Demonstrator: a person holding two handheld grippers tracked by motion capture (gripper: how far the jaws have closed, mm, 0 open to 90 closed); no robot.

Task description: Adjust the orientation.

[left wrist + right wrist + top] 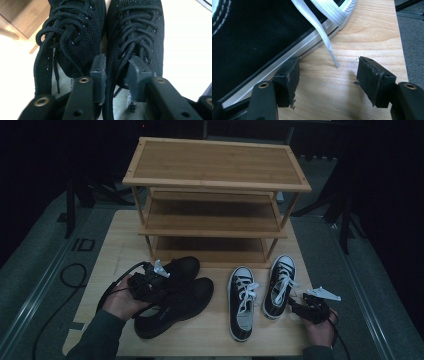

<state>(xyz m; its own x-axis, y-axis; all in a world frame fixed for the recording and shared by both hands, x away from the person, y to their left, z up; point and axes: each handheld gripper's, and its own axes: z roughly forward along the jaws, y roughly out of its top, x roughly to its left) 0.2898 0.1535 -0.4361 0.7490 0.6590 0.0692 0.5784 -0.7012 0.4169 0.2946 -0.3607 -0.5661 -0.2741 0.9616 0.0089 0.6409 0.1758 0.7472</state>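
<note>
The left gripper [150, 282] sits over the heels of the two black shoes [175, 295] at the near left of the table [210, 340], its jaws narrow, pinching the adjoining collars of both. The right gripper [305, 302] rests wide open just right of the black-and-white sneakers [260, 292], holding nothing. A wooden shoe rack [215, 185] stands beyond.

- The black shoes [135, 27] are matt knitted cloth with woven black laces.
- The sneakers [242, 302] are matt black canvas with flat white cloth laces [324, 15] and a smooth, pale rubber edge.
- The tabletop [367, 32] is light, grained wood, smooth.
- The rack [215, 167] is matt wood.
- The tongs [328, 80] have worn, rough black pads.
</note>
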